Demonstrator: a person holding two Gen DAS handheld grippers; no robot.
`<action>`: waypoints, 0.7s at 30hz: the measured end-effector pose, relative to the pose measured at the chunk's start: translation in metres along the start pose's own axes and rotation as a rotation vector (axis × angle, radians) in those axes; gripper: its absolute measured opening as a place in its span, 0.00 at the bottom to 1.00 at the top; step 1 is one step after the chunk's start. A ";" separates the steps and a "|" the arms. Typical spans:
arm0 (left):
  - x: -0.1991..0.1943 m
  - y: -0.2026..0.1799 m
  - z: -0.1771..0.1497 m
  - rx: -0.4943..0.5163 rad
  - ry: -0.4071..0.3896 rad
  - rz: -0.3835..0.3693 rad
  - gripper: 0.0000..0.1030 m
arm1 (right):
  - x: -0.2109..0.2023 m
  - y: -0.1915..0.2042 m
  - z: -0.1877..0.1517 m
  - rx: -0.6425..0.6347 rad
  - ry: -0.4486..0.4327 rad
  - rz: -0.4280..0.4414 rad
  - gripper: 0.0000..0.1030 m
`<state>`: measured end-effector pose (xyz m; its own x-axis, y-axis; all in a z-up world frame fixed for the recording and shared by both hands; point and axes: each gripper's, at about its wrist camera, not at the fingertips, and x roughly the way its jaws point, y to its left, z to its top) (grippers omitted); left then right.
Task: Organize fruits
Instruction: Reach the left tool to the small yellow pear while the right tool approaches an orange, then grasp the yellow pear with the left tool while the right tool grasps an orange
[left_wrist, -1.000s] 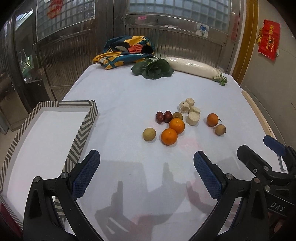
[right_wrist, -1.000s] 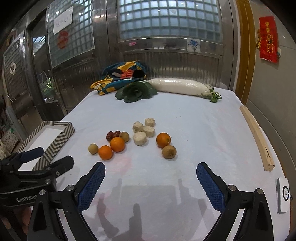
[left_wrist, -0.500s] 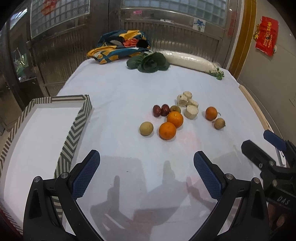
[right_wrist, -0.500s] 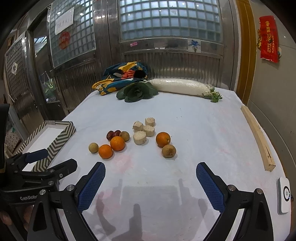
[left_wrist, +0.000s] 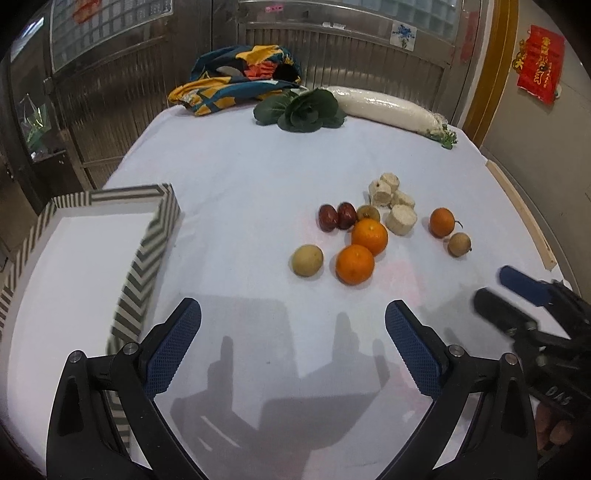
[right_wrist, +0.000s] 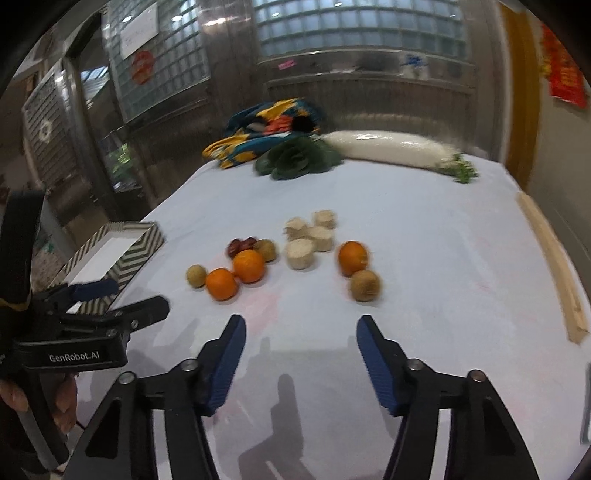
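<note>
Now my right gripper (right_wrist: 301, 354), its jaws just narrowed to half open and holding nothing, hovers near the brown fruit (right_wrist: 365, 285) beside an orange (right_wrist: 352, 258). My left gripper (left_wrist: 293, 343) gapes wide, empty. I should straddle one fruit squarely, then carry it left to the striped tray (left_wrist: 155, 236).

My claws' pads (left_wrist: 173, 347) are blue rubbery stuff with a knobbly grid, arms matt black plastic. The table (left_wrist: 240, 177) wears a smooth white cloth. Oranges (left_wrist: 354, 264) look dimpled and a bit shiny, the tray (left_wrist: 147, 243) is matt striped card, and a bare wood strip (right_wrist: 554, 266) runs along the right edge.
</note>
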<state>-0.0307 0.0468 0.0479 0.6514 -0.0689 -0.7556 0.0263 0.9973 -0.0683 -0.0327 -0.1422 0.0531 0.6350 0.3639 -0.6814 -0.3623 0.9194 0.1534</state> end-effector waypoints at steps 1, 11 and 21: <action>-0.001 0.002 0.001 -0.001 -0.005 0.009 0.98 | 0.005 0.004 0.002 -0.011 0.010 0.016 0.56; 0.006 0.031 0.007 -0.059 0.023 0.052 0.98 | 0.068 0.041 0.026 -0.120 0.119 0.123 0.53; 0.017 0.035 0.009 -0.085 0.052 0.039 0.98 | 0.099 0.052 0.031 -0.166 0.173 0.120 0.29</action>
<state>-0.0124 0.0807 0.0385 0.6107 -0.0337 -0.7912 -0.0644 0.9937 -0.0920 0.0323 -0.0543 0.0155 0.4600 0.4243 -0.7799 -0.5440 0.8289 0.1301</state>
